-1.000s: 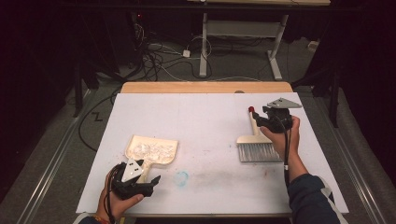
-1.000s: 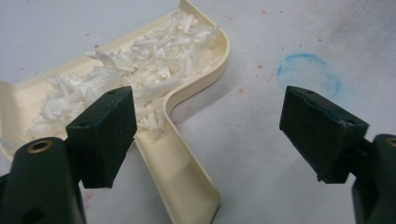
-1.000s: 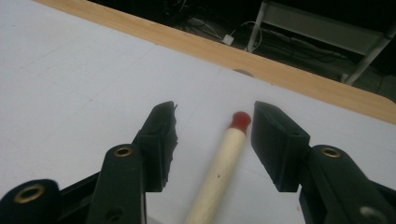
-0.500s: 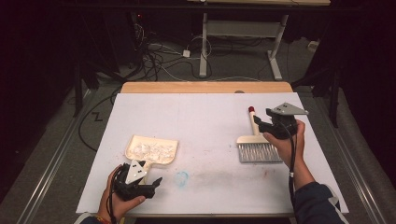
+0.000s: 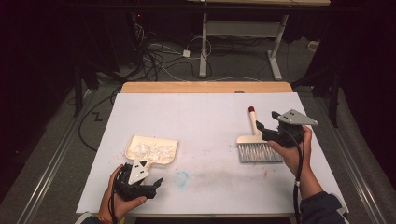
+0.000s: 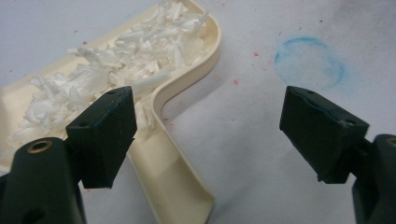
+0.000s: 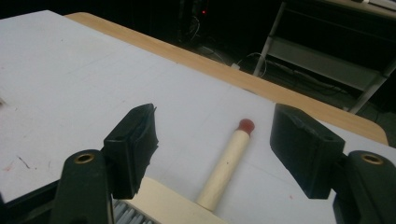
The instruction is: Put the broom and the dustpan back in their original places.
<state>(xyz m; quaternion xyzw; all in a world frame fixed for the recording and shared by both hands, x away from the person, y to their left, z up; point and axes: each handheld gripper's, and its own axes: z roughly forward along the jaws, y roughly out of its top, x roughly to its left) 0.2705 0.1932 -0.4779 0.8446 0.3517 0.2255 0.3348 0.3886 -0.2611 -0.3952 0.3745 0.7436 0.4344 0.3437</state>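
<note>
White sheeting covers the bench. Left claw gapes wide, empty, just beside the dustpan handle; right claw gapes over the brush handle, gripping nothing.

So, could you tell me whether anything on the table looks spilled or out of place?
Nothing looks spilled: the white shreds all sit inside the dustpan. The one oddity is staining on the white table cover, a faint blue ring beside the dustpan with scattered red specks.
</note>
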